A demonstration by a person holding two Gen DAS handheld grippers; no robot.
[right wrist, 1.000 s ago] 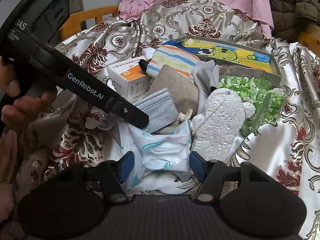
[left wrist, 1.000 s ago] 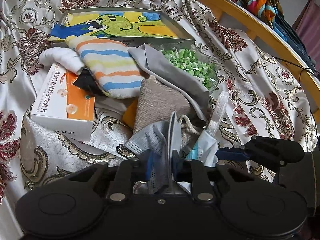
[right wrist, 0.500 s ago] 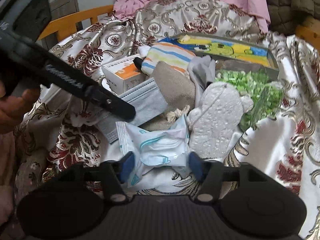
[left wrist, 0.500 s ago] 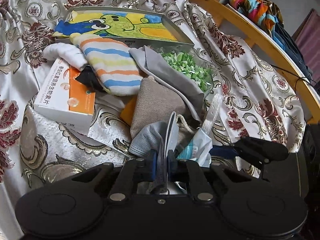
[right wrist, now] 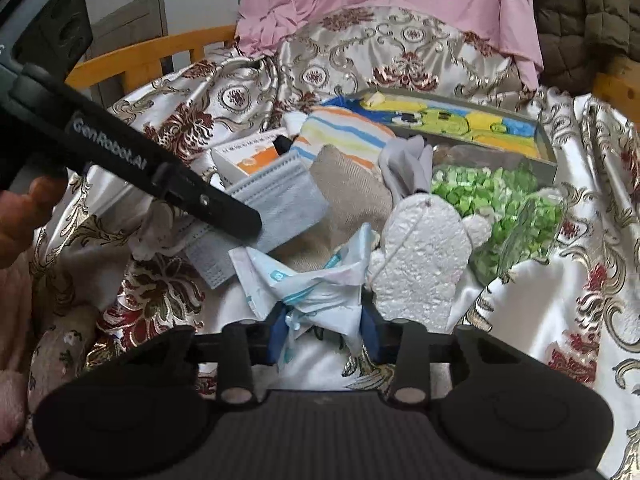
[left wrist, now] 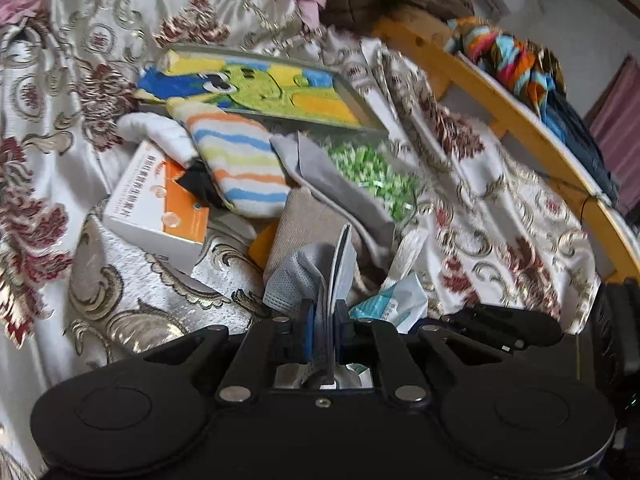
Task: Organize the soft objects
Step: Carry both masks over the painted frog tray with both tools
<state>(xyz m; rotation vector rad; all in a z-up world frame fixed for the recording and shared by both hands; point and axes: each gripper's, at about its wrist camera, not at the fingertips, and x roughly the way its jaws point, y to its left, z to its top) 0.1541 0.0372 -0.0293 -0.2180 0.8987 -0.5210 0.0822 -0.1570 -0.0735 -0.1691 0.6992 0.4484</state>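
Note:
My left gripper (left wrist: 323, 330) is shut on a thin stack of grey face masks (left wrist: 304, 276) that stands on edge between its pads. The right wrist view shows the left gripper (right wrist: 250, 224) as a black arm coming from the left, its tip on the grey face masks (right wrist: 288, 204). My right gripper (right wrist: 325, 334) has its jaws closing on a white and blue plastic packet (right wrist: 320, 292), which is crumpled between the blue pads. A white foam mitten (right wrist: 420, 256) lies just right of the packet. In the left wrist view the packet (left wrist: 396, 304) sits beside my right gripper's fingers (left wrist: 500, 326).
A pile on the patterned satin cloth (left wrist: 500, 208) holds a striped sock (left wrist: 240, 164), grey cloth (left wrist: 332, 184), beige pouch (right wrist: 352, 188), bag of green shreds (right wrist: 500, 200), orange and white box (left wrist: 160, 208) and a frog-picture box (left wrist: 260, 88). A wooden rail (left wrist: 500, 108) runs behind. A hand (right wrist: 20, 216) is at left.
The left gripper closed tight on the grey masks and rose a little with them. The right gripper's jaws widened, then drew in on the packet, which is now scrunched.

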